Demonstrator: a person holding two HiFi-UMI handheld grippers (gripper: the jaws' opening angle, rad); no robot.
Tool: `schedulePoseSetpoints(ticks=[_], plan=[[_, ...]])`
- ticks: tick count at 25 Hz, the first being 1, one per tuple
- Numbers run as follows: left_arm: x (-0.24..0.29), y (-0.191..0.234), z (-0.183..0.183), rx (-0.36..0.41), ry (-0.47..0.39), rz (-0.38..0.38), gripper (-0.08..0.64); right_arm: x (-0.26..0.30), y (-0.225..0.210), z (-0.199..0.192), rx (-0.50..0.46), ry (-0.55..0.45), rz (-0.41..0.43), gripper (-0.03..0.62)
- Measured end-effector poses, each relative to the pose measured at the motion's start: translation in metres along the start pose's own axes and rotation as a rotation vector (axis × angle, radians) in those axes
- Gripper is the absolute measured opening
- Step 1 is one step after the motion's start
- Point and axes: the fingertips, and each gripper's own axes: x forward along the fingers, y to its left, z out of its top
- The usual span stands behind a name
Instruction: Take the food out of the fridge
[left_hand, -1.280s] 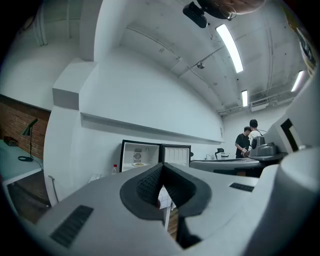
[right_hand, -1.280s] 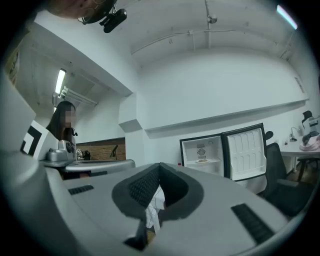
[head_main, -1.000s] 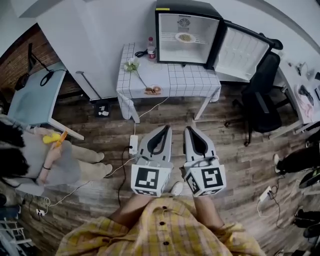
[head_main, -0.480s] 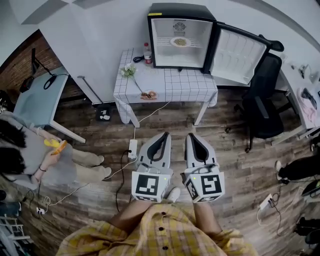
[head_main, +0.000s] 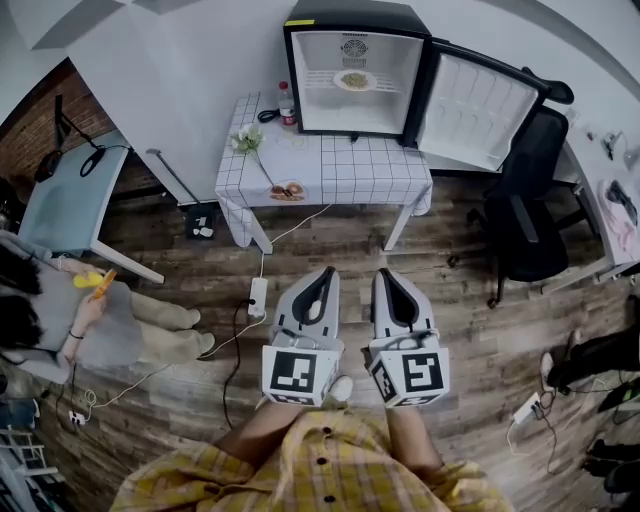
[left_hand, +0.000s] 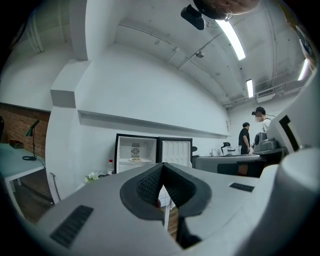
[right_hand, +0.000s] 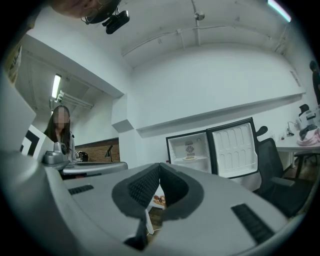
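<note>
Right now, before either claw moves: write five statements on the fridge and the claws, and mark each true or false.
1. The fridge door is open. True.
2. The fridge is empty. False: a plate of food sits on its shelf.
3. The left claw holds food. False: it is shut on nothing.
4. The right claw is shut and empty. True.
5. The bottle stands on the table, beside the fridge. True.

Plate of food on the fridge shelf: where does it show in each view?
Head view: white plate of yellowish food, top centre, on the black fridge's shelf.
Left gripper view: plate left of centre.
Right gripper view: plate just right of centre.
Shared landmark: open fridge door, right of the plate everywhere.
</note>
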Motion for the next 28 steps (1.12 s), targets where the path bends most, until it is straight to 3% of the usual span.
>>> schedulePoseSetpoints(ticks=[9,28], plan=[[0.094,0.031,0.0,-0.032,-0.015,-0.002,0.006,0.084,-0.045,0.002,-0.026,0.021,-0.007,0.006],[0.291,0.157,0.033,-0.039,-0.033,-0.005,0.006,0.306,-0.105,0.031,-0.07,0.045,-0.026,0.006]])
